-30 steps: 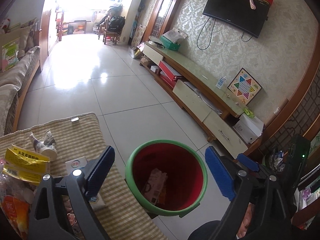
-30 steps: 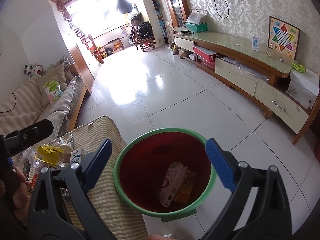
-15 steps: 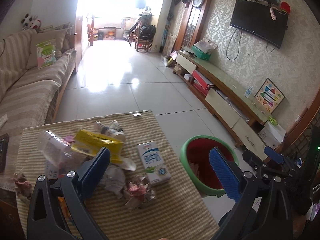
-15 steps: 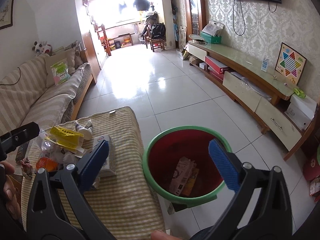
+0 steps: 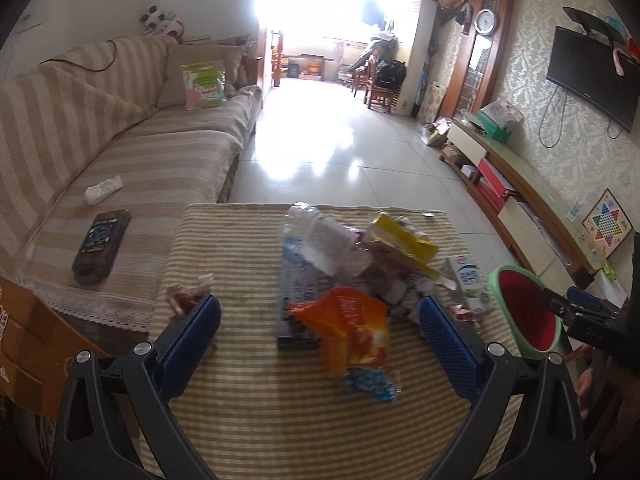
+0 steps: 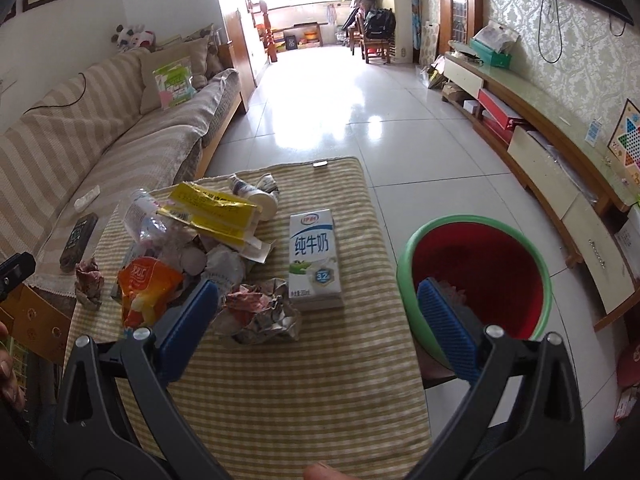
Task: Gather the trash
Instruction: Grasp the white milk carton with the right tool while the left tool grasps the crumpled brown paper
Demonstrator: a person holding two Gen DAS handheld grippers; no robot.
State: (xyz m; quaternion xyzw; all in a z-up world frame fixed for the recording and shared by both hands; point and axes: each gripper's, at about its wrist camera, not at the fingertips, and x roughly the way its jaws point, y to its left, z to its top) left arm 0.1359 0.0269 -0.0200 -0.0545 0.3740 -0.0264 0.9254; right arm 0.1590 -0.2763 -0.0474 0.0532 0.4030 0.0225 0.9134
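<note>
Task was barely underway, judging by the scene: most trash still sat in a heap on the striped surface (image 6: 320,380), w/ only a scrap or so visible inside the red bin (image 6: 478,276) beside its right edge. Left tongs (image 5: 320,316) were wide open and empty – the orange snack bag (image 5: 352,328) lay between the jaws, untouched. Right tongs (image 6: 320,304) were also open and empty; crumpled paper (image 6: 260,312) sat between them, milk carton (image 6: 314,256) just beyond.
</note>
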